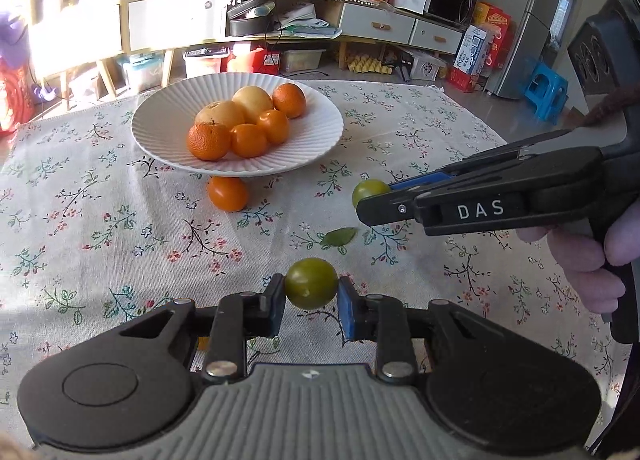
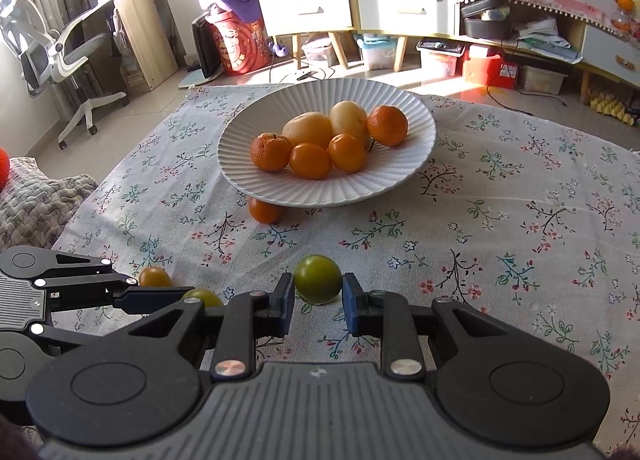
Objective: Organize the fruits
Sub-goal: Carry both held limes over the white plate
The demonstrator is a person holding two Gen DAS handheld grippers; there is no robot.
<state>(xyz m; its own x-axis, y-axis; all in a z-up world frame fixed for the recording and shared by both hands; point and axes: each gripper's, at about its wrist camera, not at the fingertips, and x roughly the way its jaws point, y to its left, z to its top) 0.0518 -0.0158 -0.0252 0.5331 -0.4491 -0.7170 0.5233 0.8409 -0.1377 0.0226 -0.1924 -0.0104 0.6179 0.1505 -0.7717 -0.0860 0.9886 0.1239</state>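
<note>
A white ribbed plate (image 1: 320,132) (image 2: 416,156) holds several oranges and two pale yellow fruits. A loose orange (image 1: 228,193) (image 2: 264,211) lies against the plate's near rim. My left gripper (image 1: 311,296) is shut on a green fruit (image 1: 311,283), just above the cloth. My right gripper (image 2: 318,294) has its pads on both sides of a second green fruit (image 2: 318,279) (image 1: 369,190) on the cloth; the jaws look closed on it. In the right wrist view the left gripper (image 2: 176,294) is at the lower left with its green fruit (image 2: 202,295).
A floral tablecloth (image 1: 120,220) (image 2: 520,220) covers the table. A green leaf (image 1: 338,237) lies between the grippers. A small orange-brown fruit (image 2: 155,277) lies near the left gripper. A grey blanket (image 2: 36,196) is off the table's left edge.
</note>
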